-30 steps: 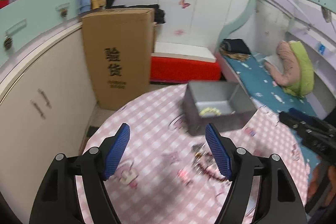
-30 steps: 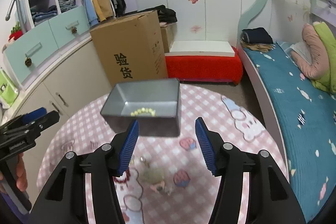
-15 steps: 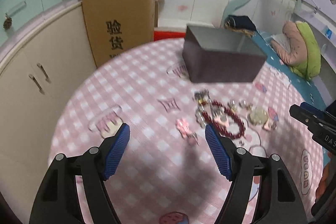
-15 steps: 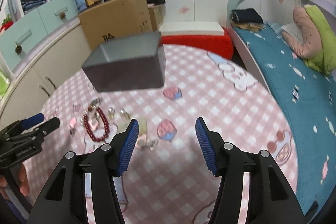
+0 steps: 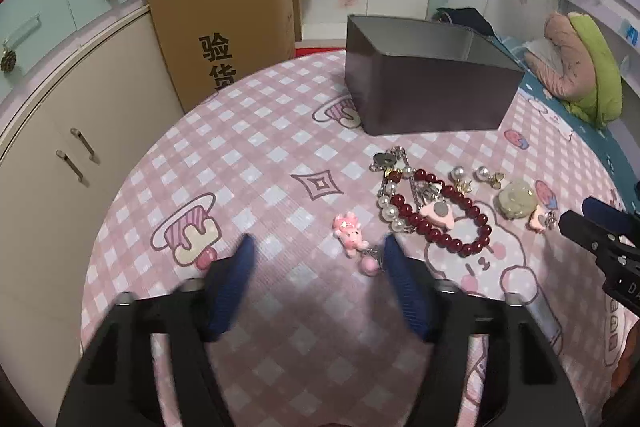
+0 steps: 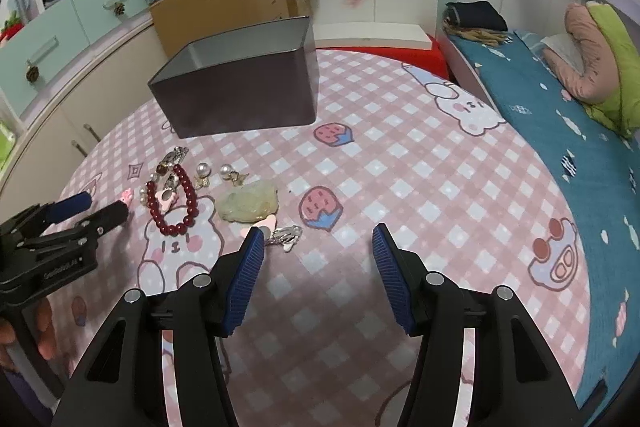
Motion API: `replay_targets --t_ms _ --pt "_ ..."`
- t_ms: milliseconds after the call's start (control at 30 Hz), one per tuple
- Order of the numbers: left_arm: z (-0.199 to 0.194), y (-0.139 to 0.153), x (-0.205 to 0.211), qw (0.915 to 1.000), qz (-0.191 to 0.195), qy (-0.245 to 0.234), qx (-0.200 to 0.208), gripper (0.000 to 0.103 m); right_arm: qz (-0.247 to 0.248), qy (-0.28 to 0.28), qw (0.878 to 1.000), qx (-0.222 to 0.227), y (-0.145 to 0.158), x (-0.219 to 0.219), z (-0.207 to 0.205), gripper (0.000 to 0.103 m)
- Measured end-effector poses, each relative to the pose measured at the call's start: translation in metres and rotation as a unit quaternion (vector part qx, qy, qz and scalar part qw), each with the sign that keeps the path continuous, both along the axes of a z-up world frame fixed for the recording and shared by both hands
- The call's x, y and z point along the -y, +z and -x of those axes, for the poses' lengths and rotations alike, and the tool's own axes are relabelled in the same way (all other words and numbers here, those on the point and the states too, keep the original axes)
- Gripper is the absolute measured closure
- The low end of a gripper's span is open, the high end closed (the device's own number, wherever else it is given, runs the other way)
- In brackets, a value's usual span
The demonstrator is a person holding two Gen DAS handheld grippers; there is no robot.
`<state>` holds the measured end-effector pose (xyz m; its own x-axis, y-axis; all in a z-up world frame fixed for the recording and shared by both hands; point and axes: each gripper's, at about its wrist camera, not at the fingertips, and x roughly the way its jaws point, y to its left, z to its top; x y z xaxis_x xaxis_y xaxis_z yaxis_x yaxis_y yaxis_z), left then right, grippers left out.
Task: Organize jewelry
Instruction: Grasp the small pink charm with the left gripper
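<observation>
A dark grey open box (image 5: 428, 87) stands on the round pink checked table (image 5: 260, 163); it also shows in the right wrist view (image 6: 244, 87). In front of it lies loose jewelry: a dark red bead bracelet (image 5: 452, 223) (image 6: 188, 203), pearl earrings (image 5: 480, 175) (image 6: 216, 171), a pale green stone piece (image 5: 516, 203) (image 6: 248, 203), a pink rabbit charm (image 5: 350, 233) and a silver clip (image 6: 286, 237). My left gripper (image 5: 316, 251) is open, low over the table, just left of the rabbit charm. My right gripper (image 6: 318, 241) is open and empty, just right of the silver clip.
A big cardboard box (image 5: 228, 31) stands behind the table on the left, by curved cabinets (image 5: 60, 131). A bed with a teal sheet (image 6: 560, 115) runs along the right. A red bench (image 6: 416, 55) sits behind the table.
Both grippers have dropped lower and tilted down toward the table. The jewelry pile now sits close in front of them, and the box interior is no longer seen from above.
</observation>
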<state>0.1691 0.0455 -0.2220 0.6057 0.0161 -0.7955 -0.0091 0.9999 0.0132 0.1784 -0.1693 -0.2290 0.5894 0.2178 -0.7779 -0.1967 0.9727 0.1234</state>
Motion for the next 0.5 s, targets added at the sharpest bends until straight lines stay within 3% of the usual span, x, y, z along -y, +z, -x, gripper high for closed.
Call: replay_targets --t_ms 67,100,133,500 --pt "0.000 -0.002 0.001 1.0000 -0.005 -0.007 0.000 0.073 0.002 0.004 1.000 -0.003 -0.003 -0.002 -0.002 0.048" --pt "0.001 -0.002 0.003 0.9998 -0.007 -0.016 0.000 0.088 0.004 0.006 1.000 -0.004 -0.004 -0.004 -0.003 0.048" --pt "0.001 -0.002 0.004 0.9997 -0.010 -0.021 0.000 0.092 0.005 0.008 1.000 -0.005 -0.004 -0.006 -0.003 0.048" --pt "0.010 0.011 -0.007 0.9987 0.039 -0.034 0.004 0.092 0.028 0.047 0.999 -0.001 -0.009 -0.032 -0.007 0.049"
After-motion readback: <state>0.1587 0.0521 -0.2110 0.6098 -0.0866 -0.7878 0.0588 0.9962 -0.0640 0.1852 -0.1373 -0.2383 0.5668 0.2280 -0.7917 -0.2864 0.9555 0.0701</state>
